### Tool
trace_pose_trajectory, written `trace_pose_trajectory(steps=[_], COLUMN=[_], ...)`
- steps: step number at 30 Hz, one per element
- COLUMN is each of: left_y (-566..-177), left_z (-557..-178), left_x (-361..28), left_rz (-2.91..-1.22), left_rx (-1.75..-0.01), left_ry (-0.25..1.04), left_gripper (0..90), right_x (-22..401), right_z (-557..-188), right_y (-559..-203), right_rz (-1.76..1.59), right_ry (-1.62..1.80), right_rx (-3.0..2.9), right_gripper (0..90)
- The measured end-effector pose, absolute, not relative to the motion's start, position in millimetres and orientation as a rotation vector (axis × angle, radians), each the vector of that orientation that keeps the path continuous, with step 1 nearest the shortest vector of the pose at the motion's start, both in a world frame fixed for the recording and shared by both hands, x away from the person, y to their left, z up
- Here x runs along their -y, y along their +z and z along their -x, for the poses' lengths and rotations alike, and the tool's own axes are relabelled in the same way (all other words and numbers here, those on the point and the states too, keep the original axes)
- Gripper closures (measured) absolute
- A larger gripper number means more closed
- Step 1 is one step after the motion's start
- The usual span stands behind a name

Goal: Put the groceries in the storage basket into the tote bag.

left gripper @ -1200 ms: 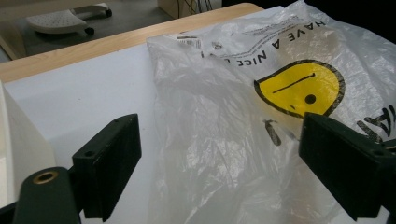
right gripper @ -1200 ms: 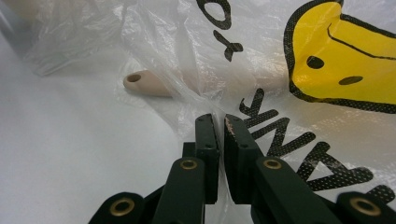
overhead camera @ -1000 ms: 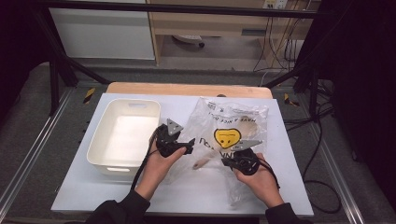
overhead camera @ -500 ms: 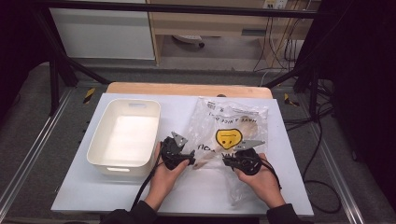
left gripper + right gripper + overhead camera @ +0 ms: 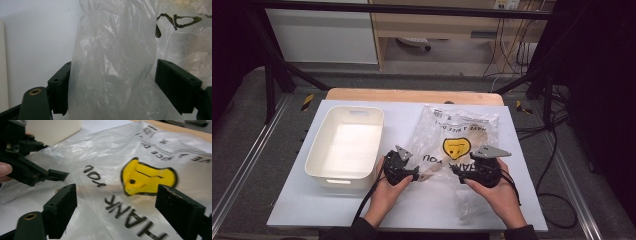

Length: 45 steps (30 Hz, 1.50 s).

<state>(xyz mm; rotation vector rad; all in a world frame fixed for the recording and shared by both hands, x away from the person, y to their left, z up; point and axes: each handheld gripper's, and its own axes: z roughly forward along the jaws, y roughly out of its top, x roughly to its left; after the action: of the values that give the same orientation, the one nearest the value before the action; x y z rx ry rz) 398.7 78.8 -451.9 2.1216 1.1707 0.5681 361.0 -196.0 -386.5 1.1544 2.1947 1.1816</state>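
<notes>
My left gripper (image 5: 414, 172) has its jaws set wide, and they have just been narrowing a little; in the left gripper view a bunched fold of the plastic bag (image 5: 112, 62) stands up between the jaws, but I cannot tell whether the pads press on it. My right gripper (image 5: 458, 172) has jaws that have just been opening and now stand wide apart; in the right gripper view the bag (image 5: 130, 180) lies beyond them and nothing is pinched.

The bag (image 5: 457, 145) is thin, clear and crinkled, printed with a yellow smiley face (image 5: 146, 177) and black lettering, with something pale inside. It lies flat on the white table (image 5: 522, 200), right of centre, its near edge between my two grippers. The white tub (image 5: 344, 145) sits just to its left.
</notes>
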Motion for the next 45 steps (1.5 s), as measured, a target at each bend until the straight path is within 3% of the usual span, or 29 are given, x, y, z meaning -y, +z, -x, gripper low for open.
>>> trace_pose_trajectory(steps=[5, 18, 45], left_y=[-454, -455, -458], left_z=[-398, -395, -382], left_x=[-81, -85, -91], left_rz=[-2.126, -2.111, -2.101], left_rx=[-1.162, -1.158, -1.133], left_ry=[0.564, 0.552, 0.526], left_gripper=[24.6, 31.2, 29.0], right_x=[217, 265, 246], right_z=[-354, -336, -332], right_y=[-389, -413, -453], right_rz=[-1.218, -1.399, -1.371], right_ry=[1.133, 1.025, 0.921], right_rx=[-2.128, -2.082, -2.329], right_gripper=[13.3, 12.5, 8.5])
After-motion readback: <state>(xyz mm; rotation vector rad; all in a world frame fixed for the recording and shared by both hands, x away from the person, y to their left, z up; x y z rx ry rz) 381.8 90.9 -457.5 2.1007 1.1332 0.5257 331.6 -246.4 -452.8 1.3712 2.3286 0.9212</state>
